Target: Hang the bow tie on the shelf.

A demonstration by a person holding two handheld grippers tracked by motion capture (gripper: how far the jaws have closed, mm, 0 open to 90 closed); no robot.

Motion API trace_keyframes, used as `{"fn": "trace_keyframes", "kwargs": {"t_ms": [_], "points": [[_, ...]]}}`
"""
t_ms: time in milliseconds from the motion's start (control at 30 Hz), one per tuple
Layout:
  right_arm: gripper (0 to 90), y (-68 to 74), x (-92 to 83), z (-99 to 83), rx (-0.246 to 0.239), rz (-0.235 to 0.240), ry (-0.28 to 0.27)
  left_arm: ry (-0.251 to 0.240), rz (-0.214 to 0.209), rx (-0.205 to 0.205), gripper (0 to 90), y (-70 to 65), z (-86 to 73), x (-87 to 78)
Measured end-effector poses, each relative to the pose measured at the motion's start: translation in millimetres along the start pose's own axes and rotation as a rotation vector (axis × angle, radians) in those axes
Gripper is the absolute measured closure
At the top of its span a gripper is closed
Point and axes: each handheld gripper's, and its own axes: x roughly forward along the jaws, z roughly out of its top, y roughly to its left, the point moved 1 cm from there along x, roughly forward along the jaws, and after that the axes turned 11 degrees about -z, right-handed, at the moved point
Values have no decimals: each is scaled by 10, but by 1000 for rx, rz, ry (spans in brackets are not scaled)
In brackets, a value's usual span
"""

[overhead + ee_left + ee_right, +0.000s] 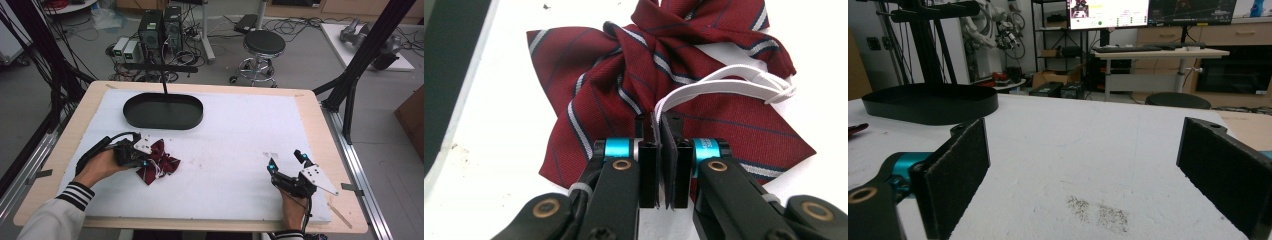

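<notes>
A dark red striped bow tie (161,163) (614,95) lies crumpled on the white mat at the left. Its white elastic strap (729,82) loops over the cloth and runs down between the jaws of my left gripper (144,160) (659,122). That gripper is shut on the strap, its jaws pressed together with the band pinched at their tips. My right gripper (285,160) (1083,150) rests low at the right of the mat, open wide, with nothing between its pads. A black oval tray (192,120) (930,107) stands at the back left, with nothing in it.
A thin black pole (165,85) rises by the tray's far side. The white mat (240,130) covers most of the wooden table (310,107). A grey smudge (1098,212) marks the mat in front of my right gripper. A stool (264,42) and computers (160,30) stand beyond the table.
</notes>
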Motion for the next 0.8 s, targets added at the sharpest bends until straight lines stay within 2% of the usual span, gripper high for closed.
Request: {"fn": "trace_keyframes", "kwargs": {"t_ms": [200, 300, 400, 467, 533, 600, 733, 767, 800], "points": [[58, 2, -2, 0, 1, 0, 0, -35, -1, -22, 864, 3, -13, -23], [58, 2, -1, 0, -1, 0, 1, -106, 7, -58, 867, 30, -29, -101], [58, 4, -3, 0, 2, -1, 3, -152, 21, -77, 869, 50, -36, -171], [58, 2, -2, 0, -1, -2, 1, -204, 27, -94, 872, 58, -38, -227], [58, -1, 1, 1, -6, -2, -3, -236, 44, -102, 875, 73, -37, -279], [58, 3, -2, 0, -1, -2, 0, -245, 47, -108, 875, 76, -36, -300], [58, 2, -2, 0, -1, -1, 0, -343, 76, -131, 875, 96, -34, -394], [58, 3, -1, 0, -1, -1, -1, -388, 84, -144, 875, 101, -32, -429], [58, 3, -1, 0, -1, -1, -1, -388, 84, -144, 875, 101, -32, -429]]}}
